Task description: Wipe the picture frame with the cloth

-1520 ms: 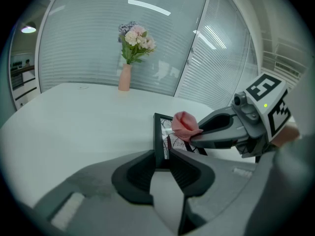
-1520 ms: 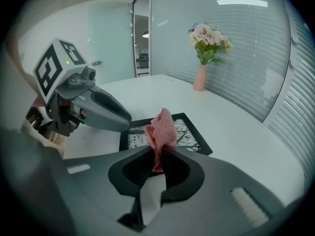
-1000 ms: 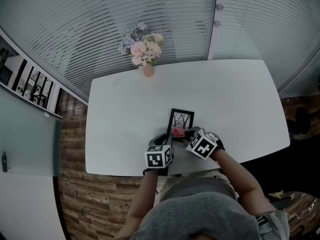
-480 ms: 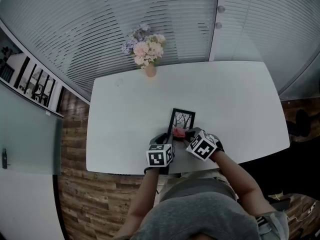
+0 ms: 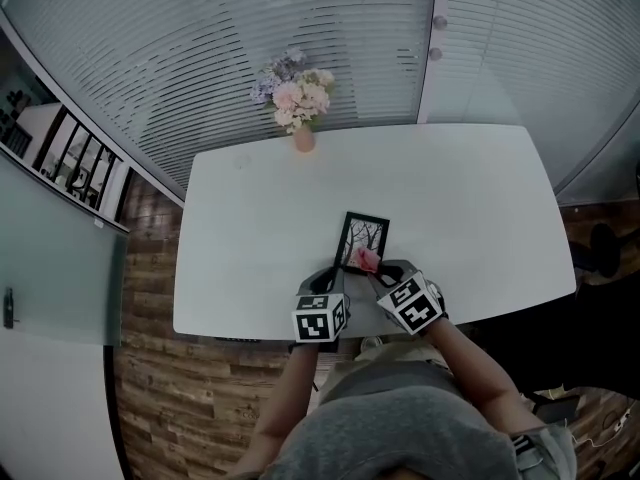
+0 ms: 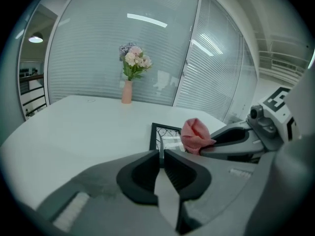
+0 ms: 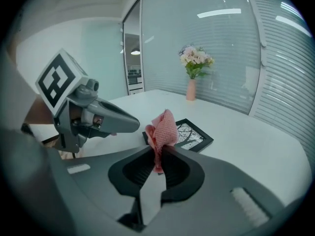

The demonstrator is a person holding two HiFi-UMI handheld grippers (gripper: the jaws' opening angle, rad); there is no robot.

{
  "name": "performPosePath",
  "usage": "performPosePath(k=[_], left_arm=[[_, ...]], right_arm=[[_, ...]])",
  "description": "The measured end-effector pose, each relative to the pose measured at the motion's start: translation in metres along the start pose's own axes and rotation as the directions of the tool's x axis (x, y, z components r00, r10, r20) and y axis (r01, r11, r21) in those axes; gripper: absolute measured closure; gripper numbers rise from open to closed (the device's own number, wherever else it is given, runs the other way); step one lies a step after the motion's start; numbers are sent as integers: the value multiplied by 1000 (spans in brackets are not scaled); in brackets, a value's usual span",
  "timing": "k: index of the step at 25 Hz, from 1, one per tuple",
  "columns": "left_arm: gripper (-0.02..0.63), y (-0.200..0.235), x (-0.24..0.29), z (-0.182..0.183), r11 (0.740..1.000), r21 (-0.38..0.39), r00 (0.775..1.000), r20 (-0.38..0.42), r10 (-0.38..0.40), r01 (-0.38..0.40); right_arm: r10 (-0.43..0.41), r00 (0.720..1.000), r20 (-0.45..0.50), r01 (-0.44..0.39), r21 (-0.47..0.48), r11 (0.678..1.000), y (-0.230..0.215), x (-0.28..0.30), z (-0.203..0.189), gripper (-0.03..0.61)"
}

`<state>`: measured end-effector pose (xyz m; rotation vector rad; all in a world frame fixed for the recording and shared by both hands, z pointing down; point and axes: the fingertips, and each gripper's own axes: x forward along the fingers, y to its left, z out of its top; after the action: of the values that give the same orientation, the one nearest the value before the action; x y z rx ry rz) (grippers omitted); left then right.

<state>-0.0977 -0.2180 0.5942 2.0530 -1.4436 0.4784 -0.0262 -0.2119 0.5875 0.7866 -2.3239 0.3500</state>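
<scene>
While the picture frame (image 6: 165, 137) lies near the front edge of the white surface (image 5: 250, 228), the left hand-held gripper (image 6: 161, 154) is closing its jaws on the frame's near edge, which shows as a thin strip between the 2 tips. The right hand-held gripper (image 7: 158, 151) is clamped on the pink cloth (image 7: 164, 128). The cloth is bunched into a wad that stands up from the jaws over the frame's near end, close beside the left tips. Whether it touches the frame I cannot tell.

The main risk, as I judge it, lies in the left grip. It catches only a narrow strip of 1 edge, so a firm wipe could lever the frame out of the jaws or swing it round on the smooth surface. Because the frame sits close to the front edge, a slip toward the person could send it off. The 2 hand-held grippers work close together, so a stroke could knock one against the other. The cloth is pinched by a small fold, and dragging might pull it free or let the hard jaw tips scrape the frame's face. A vase of flowers (image 5: 297, 108) stands well apart.
</scene>
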Motion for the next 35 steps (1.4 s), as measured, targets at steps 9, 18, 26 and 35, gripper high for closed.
performPosePath(k=[9, 18, 26, 35], left_arm=[[612, -21, -50, -19, 1000, 3, 1000, 27, -6, 6], [612, -47, -115, -47, 1000, 7, 997, 82, -5, 4], [613, -62, -170, -83, 1000, -12, 993, 116, 19, -18], [612, -78, -216, -111, 999, -42, 986, 161, 39, -33]], right_arm=[[-40, 994, 101, 31, 90, 995, 33, -46, -1, 535], [-56, 984, 171, 33, 132, 991, 86, -92, -16, 535], [-70, 972, 224, 40, 137, 990, 135, -127, -33, 535], [-64, 964, 257, 29, 139, 990, 176, -155, -52, 535]])
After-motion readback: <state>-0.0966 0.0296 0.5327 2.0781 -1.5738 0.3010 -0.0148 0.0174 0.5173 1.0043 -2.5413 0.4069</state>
